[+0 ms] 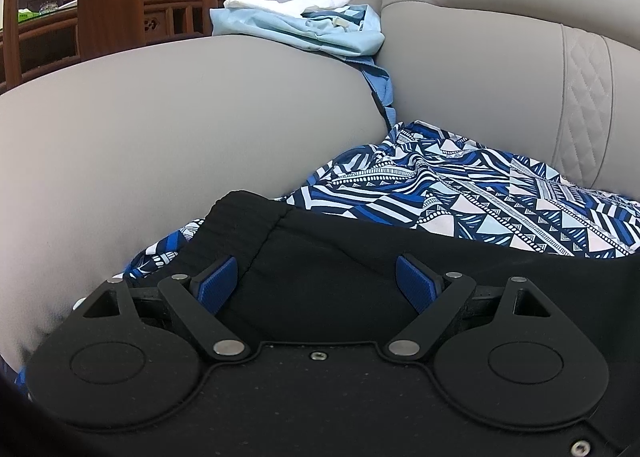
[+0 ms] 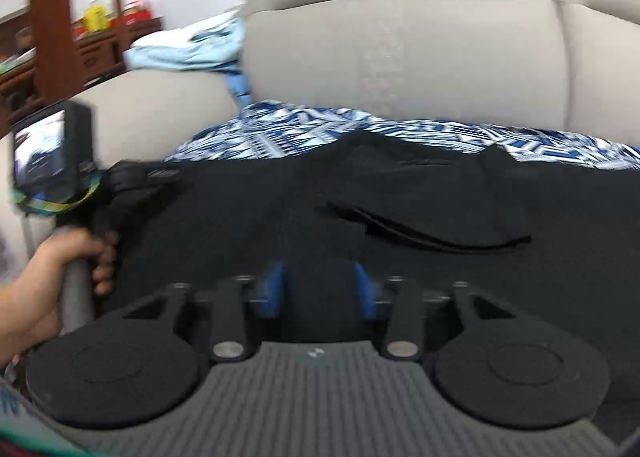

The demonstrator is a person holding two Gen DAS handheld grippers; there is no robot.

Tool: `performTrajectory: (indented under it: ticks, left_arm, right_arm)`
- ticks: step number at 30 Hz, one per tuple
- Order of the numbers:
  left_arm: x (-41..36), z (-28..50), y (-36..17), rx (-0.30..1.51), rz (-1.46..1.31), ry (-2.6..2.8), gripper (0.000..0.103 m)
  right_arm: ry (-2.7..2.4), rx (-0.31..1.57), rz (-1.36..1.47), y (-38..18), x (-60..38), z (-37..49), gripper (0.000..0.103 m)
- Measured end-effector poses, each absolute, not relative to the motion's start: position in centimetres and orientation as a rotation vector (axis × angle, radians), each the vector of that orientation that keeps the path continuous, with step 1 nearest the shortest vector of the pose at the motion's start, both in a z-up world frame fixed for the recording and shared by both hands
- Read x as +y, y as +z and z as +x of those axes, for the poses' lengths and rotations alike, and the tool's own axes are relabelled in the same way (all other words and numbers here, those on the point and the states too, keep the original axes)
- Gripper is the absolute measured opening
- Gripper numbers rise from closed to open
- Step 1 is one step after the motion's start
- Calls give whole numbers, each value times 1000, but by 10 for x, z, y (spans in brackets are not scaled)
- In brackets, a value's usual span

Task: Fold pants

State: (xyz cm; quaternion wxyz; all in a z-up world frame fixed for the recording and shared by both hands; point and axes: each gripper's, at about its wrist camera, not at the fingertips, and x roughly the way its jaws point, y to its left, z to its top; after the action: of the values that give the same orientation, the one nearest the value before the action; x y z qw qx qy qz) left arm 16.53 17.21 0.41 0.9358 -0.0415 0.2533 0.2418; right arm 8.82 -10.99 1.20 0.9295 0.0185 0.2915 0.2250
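Black elasticated cloth pants (image 2: 360, 209) spread across patterned blue sheet (image 1: 460, 193); left gripper (image 1: 316, 281) wide over near-left waistband, right gripper (image 2: 318, 289) parted, empty. Best pinched both layers squarely before folding.

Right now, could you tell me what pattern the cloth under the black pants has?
Blue, white and pink geometric triangles and stripes, clearest in the left wrist view.

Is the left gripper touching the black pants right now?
Cannot tell. In the left wrist view the left gripper hangs open above the black pants, pads wide apart; whether the fingertips rest on the cloth isn't plain.
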Motion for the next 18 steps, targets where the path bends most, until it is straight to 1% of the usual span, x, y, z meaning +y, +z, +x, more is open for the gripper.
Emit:
performTrajectory:
  ticks: [3, 6, 8, 10, 12, 14, 15, 16, 18]
  left_arm:
    - [172, 165, 4, 518, -88, 494, 86]
    - [172, 165, 4, 517, -88, 494, 86]
    - [172, 165, 4, 517, -89, 493, 86]
    - [172, 165, 4, 516, -91, 493, 86]
    - [172, 165, 4, 516, -90, 494, 86]
    - [172, 165, 4, 516, -89, 495, 86]
    - [172, 165, 4, 516, -90, 495, 86]
    - [172, 165, 4, 515, -90, 495, 86]
    - [172, 165, 4, 515, -90, 495, 86]
  right_arm:
    - [502, 589, -11, 16, -108, 70, 79]
    - [511, 570, -4, 24, -116, 57, 85]
    - [487, 523, 26, 31, -127, 48, 88]
    - [411, 460, 56, 37, -143, 42, 95]
    - [264, 423, 57, 39, -159, 47, 96]
    - [66, 446, 16, 35, -171, 64, 96]
    - [-32, 453, -8, 31, -175, 74, 95]
    - [-139, 476, -46, 25, -178, 88, 91]
    - [-207, 541, -98, 14, -175, 114, 88]
